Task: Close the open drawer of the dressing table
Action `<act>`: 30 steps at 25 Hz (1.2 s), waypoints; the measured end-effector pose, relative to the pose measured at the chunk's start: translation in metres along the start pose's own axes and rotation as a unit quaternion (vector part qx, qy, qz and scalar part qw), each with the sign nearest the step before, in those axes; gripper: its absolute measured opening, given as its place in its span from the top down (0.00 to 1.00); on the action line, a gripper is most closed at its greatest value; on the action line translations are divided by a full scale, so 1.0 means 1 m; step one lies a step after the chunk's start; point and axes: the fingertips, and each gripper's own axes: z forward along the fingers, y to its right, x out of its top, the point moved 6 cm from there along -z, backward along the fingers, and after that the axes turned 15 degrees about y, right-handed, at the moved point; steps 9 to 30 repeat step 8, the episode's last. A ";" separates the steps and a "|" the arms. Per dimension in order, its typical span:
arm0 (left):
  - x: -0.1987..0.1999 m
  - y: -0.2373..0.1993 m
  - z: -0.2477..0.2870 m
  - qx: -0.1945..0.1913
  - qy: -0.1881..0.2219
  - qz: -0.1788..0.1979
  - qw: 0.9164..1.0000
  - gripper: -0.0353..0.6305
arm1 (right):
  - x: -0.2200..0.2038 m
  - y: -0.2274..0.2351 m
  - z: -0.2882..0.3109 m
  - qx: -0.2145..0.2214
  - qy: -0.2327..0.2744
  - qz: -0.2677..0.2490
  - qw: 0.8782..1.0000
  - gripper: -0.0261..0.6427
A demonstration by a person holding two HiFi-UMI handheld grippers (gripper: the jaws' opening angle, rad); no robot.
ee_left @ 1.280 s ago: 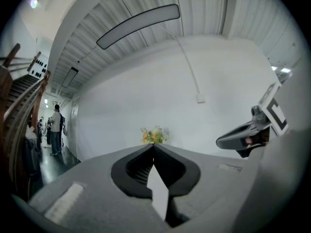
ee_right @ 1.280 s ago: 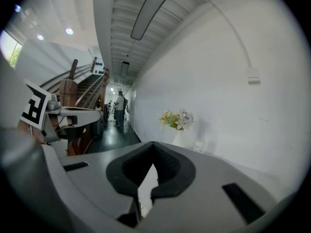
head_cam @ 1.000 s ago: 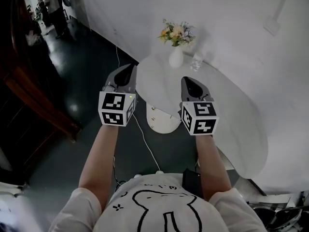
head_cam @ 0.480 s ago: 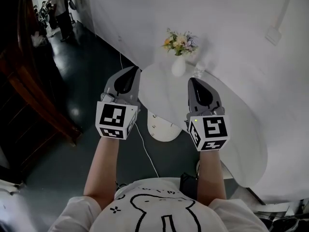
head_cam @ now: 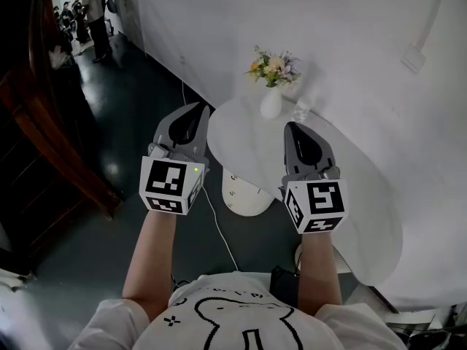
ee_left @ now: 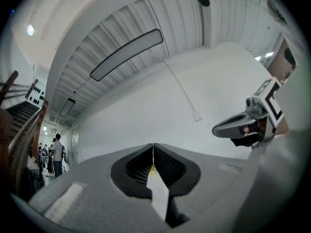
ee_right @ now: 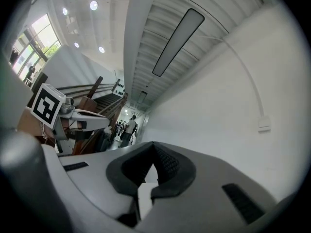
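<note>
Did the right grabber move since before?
Yes, a little. Against the flower vase on the white table, the right gripper now has its marker cube farther off, nearer the person and slightly rightward.

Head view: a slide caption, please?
Person holds left gripper and right gripper, both shut, near a white dressing table bearing a vase of flowers.

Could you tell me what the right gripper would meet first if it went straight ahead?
Probably the white wall; the right gripper seems aimed above the table, though depth is unclear.
</note>
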 end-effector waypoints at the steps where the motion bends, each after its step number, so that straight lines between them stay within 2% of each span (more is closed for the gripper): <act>1: 0.000 0.000 0.000 -0.001 0.000 0.000 1.000 0.92 | 0.000 0.000 0.000 0.001 -0.001 -0.001 1.000 0.97; 30: 0.002 -0.003 -0.003 -0.005 0.000 -0.002 1.000 0.92 | 0.000 -0.008 0.002 0.004 -0.007 0.001 1.000 0.97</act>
